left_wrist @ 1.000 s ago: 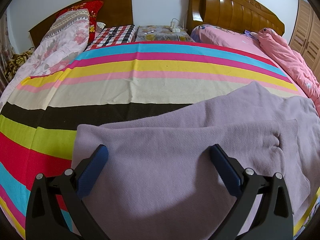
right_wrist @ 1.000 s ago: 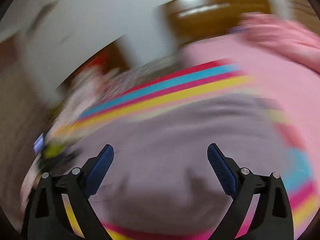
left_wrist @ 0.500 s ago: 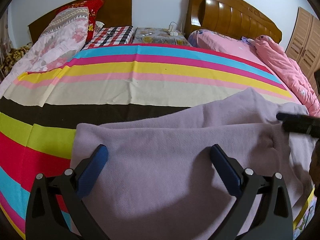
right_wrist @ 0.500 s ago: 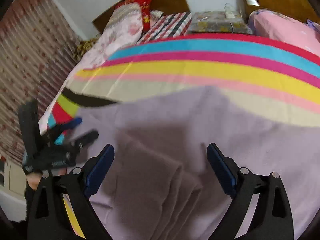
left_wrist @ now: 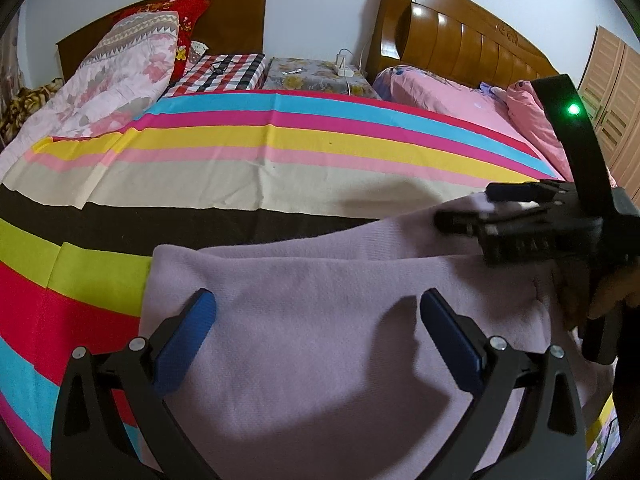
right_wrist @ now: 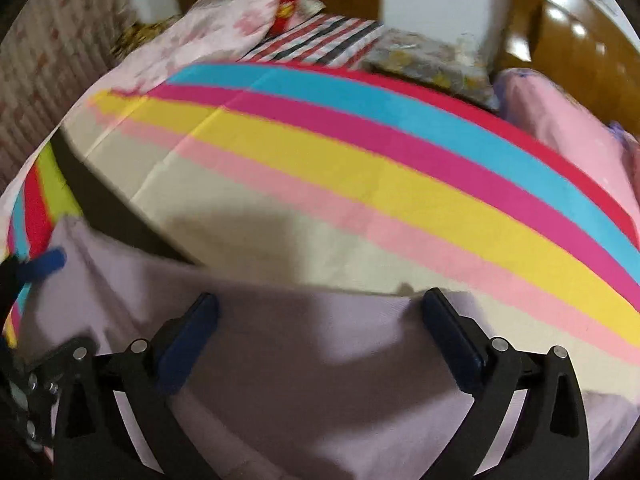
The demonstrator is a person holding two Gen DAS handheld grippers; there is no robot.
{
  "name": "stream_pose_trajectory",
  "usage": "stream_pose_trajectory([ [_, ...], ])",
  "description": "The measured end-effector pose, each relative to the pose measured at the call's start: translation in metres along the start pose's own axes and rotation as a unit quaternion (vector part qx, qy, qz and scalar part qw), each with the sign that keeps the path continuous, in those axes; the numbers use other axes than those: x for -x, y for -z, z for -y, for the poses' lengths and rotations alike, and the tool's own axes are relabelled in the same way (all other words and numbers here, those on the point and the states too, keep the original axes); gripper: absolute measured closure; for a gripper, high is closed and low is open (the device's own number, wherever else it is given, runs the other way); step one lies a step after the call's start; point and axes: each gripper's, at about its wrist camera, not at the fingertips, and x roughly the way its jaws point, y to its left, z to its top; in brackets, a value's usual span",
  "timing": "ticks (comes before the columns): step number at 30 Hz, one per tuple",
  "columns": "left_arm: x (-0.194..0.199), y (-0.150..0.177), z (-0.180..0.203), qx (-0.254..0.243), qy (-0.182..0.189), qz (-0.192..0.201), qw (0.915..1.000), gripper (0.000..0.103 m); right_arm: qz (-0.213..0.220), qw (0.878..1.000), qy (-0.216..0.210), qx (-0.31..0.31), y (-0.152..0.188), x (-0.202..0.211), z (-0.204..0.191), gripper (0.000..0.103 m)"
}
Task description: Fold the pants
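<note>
Lilac knit pants (left_wrist: 320, 320) lie spread on a striped bedsheet (left_wrist: 260, 152), folded lengthwise, one layer over the other. My left gripper (left_wrist: 318, 336) is open and empty, hovering over the near left part of the pants. My right gripper (right_wrist: 320, 332) is open over the far edge of the pants (right_wrist: 300, 380). In the left wrist view the right gripper (left_wrist: 468, 208) reaches in from the right, low over the pants' far right edge. In the right wrist view a blue pad of the left gripper (right_wrist: 48, 262) shows at the left edge.
A rolled floral quilt (left_wrist: 112, 76) and red pillow (left_wrist: 188, 28) lie at the bed's far left. A plaid cushion (left_wrist: 224, 74), a nightstand (left_wrist: 316, 78) and a second bed with pink bedding (left_wrist: 460, 100) stand behind. A wooden wardrobe (left_wrist: 612, 112) is far right.
My right gripper has swung in from the right and come over the far right edge of the pants. My left gripper has stayed almost still and open.
</note>
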Motion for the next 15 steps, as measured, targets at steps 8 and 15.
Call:
stream_pose_trajectory([
  [8,0.000,-0.001,-0.002,0.003,0.003,0.000,1.0000,0.001,0.018,0.999,0.034,-0.026,-0.006,-0.009,0.000,0.006],
  [15,0.001,-0.001,-0.005,0.008,0.011,0.003,0.9999,0.001,0.116,0.990,-0.004,-0.084,0.033,0.085,0.041,0.011],
])
